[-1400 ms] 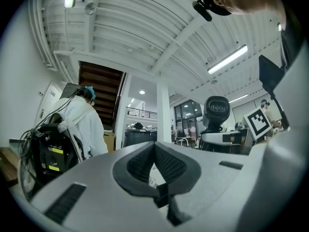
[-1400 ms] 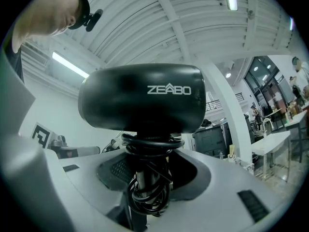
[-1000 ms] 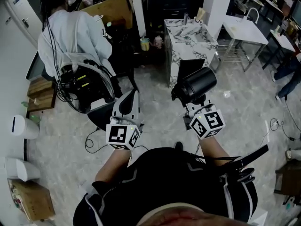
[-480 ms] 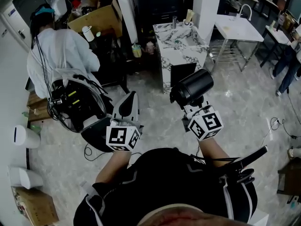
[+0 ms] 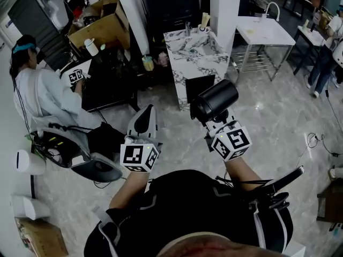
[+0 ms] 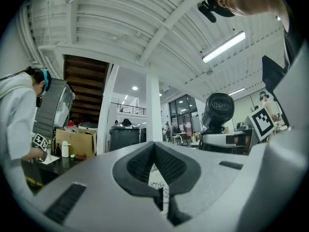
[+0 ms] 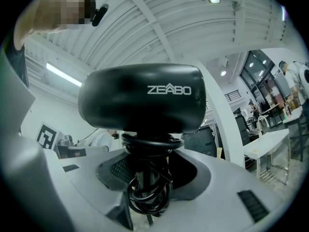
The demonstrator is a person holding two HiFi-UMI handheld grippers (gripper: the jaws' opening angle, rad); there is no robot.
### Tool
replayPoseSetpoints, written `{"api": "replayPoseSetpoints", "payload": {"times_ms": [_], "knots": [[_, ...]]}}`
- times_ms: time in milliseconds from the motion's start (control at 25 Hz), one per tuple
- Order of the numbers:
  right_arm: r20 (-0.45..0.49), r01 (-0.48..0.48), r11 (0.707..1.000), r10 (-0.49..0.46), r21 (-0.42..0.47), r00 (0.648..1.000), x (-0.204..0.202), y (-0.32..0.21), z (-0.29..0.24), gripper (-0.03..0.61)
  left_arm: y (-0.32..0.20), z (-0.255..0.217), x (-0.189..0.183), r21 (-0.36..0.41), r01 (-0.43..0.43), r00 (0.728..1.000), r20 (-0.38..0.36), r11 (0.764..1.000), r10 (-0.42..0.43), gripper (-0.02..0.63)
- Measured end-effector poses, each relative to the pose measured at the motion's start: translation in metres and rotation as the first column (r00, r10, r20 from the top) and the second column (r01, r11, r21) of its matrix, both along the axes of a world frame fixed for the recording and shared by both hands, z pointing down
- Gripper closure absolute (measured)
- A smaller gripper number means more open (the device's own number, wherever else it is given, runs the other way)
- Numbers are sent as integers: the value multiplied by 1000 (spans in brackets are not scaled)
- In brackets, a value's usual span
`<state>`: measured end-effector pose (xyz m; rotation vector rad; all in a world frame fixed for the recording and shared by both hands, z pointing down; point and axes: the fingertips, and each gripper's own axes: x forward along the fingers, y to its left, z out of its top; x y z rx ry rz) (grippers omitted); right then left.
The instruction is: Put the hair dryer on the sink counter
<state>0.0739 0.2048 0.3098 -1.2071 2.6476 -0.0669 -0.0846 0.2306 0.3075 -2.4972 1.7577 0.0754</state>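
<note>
While I hold both tools out in front of me, my right gripper point(image 5: 212, 121) point(image 7: 145, 180) is clamped on the black, barrel-bodied plastic hair dryer point(image 5: 215, 99) point(image 7: 142, 98). Its jaws are closed around the handle, where the black cord point(image 7: 152, 143) is wound in loops. In the right gripper view the dryer's barrel lies crosswise above the jaws, with white lettering on its side. I'm holding it up in the air over the grey marbled floor point(image 5: 278, 116), so it is not on the counter yet.

The white and grey marble-patterned sink counter point(image 5: 199, 58) stands ahead of me, beyond the dryer and apart from it. A metal tap point(image 5: 187, 28) rises at its far end, close to a white square pillar point(image 5: 223, 9).

My left gripper point(image 5: 147, 114) point(image 6: 155, 151) carries nothing. Its jaws are together, and the dark ribbed pads point(image 6: 135, 163) meet at their tips with nothing between them. In the head view it sits beside the right one and slightly lower.

Off to my left a person in a pale coat point(image 5: 40, 98) sits at a dark desk point(image 5: 107, 82), and an open brown cardboard box point(image 5: 102, 28) stands behind that desk. To the right of the pillar is a white-topped table on metal legs point(image 5: 265, 31).
</note>
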Motion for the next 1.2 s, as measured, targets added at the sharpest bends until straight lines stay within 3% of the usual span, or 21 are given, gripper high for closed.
{"api": "replayPoseSetpoints", "payload": {"times_ms": [560,1200], "knots": [[-6,-67,998,67,-19,998,44,-36,1,377,-45,0,47,-5,-79,997,-5,997,79,609],[-34,-164,986,164,-22,986,49,-149,3,377,-183,14,62,-26,-202,979,-38,979,201,609]]}}
